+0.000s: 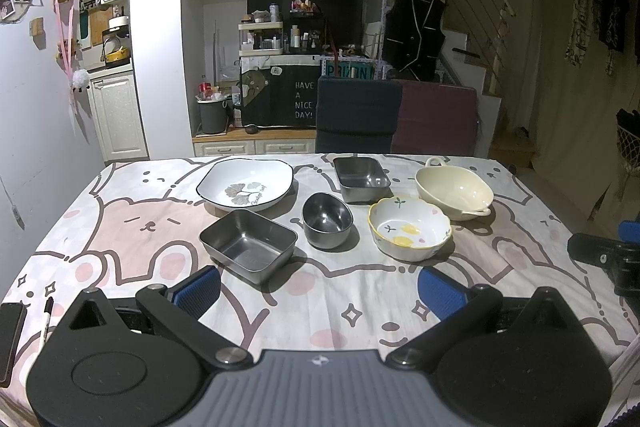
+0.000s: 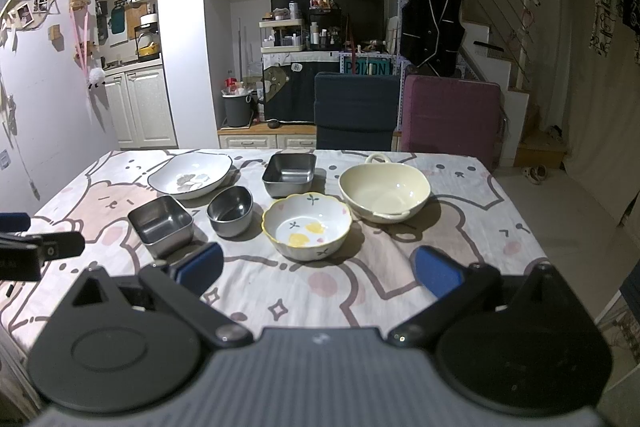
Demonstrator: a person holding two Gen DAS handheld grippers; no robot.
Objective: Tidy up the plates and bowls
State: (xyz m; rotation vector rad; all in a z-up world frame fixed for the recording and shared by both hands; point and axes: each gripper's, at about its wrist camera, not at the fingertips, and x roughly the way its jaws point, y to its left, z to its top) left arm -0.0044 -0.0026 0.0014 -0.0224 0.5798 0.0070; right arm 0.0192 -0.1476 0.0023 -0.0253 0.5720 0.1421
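Several dishes stand apart on the cartoon tablecloth [image 1: 120, 235]. A white leaf-print plate [image 1: 246, 185] [image 2: 191, 175] is at the back left. A steel rectangular tray [image 1: 248, 243] [image 2: 161, 223] is at the front left and another [image 1: 361, 179] [image 2: 289, 173] at the back. A round steel bowl [image 1: 327, 220] [image 2: 231, 211] is in the middle. A flower-rimmed lemon bowl [image 1: 409, 228] [image 2: 307, 225] and a cream handled bowl [image 1: 454, 191] [image 2: 384, 191] stand to the right. My left gripper [image 1: 318, 291] and right gripper [image 2: 318, 273] are open and empty, low over the table's near edge.
A phone [image 1: 10, 339] and a marker pen [image 1: 47, 319] lie at the near left table edge. A dark blue chair [image 1: 358, 115] and a purple chair [image 1: 436, 119] stand behind the table. The right gripper's body [image 1: 608, 259] shows at the left wrist view's right edge.
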